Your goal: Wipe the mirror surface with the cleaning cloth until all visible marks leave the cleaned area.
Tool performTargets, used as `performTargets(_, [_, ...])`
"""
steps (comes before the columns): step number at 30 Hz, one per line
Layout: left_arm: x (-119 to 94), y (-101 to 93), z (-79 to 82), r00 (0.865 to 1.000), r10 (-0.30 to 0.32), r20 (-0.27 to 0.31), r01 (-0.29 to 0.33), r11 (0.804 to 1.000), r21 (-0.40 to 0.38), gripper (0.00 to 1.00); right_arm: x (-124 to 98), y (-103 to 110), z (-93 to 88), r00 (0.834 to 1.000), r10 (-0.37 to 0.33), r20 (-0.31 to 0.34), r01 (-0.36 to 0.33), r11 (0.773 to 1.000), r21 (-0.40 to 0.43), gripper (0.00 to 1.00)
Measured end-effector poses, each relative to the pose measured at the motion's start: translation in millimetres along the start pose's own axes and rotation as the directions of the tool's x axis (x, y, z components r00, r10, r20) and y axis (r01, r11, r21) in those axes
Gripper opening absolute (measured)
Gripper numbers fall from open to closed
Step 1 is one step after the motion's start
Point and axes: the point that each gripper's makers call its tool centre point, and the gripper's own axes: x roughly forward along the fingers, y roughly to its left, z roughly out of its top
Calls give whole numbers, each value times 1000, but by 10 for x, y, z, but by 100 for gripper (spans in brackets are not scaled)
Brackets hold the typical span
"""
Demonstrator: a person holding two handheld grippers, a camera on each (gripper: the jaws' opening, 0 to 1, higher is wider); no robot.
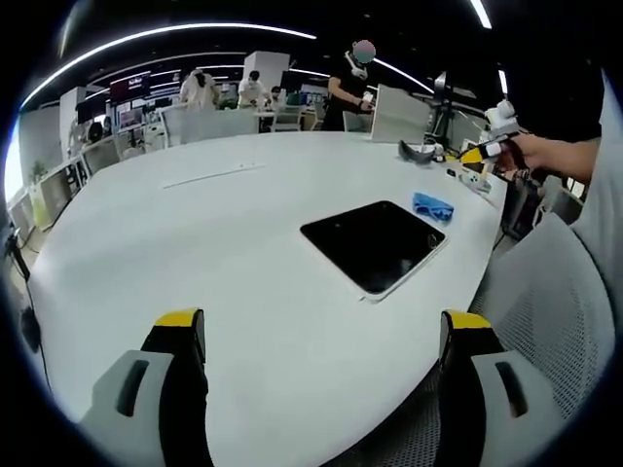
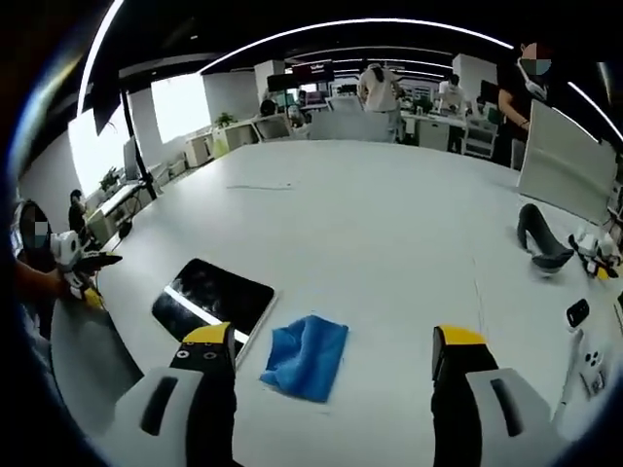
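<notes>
White table (image 2: 389, 224): dark mirror (image 2: 212, 297) near its edge, blue cloth (image 2: 307, 356) just beside it. Both grippers wide, empty. Right gripper (image 2: 334, 355) should pinch the cloth's middle squarely.

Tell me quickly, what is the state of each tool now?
Left tool: open, holding nothing, above the table.
Right tool: open, holding nothing, just before the blue cloth.

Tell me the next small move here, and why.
Probably lower the right tool onto the blue cleaning cloth and close on it. The cloth lies loose on the white table beside the mirror, just ahead of that tool's open jaws. The left tool is open too, holding nothing, so wiping cannot begin yet.
</notes>
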Motion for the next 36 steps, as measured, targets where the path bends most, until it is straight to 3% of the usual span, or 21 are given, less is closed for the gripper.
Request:
performTargets(2, [-1,-7,5,1000,-5,3,5,1000,-9,99,85,53,-20,998,32,-54,-32,999,7,83])
performTargets(6, [-9,11,13,1000,-1,11,2,1000,-29,99,196,85,-50,990,37,-132,-45,997,-60,78])
performTargets(8, [-5,13,4,1000,-2,8,2,1000,-25,99,240,93,-139,980,39,-197,-50,998,-49,79])
performTargets(11, [2,4,-20,1000,-6,-6,6,1000,-26,99,293,60,-205,969,17,-245,-34,997,-66,77])
performTargets(20, [9,1,-44,1000,-11,-16,10,1000,-28,99,458,77,-244,967,3,-254,-25,996,-85,69])
performTargets(27, [14,11,-61,1000,-9,-24,8,1000,-29,99,608,101,-486,956,-1,-293,-24,996,-82,62])
performTargets(34, [31,5,-114,999,-14,-50,13,1000,-23,99,745,63,-728,945,-33,-326,9,997,-75,42])
performTargets(36, [30,-4,-114,998,-15,-53,14,1000,-22,99,787,59,-746,948,-34,-316,18,998,-53,41])
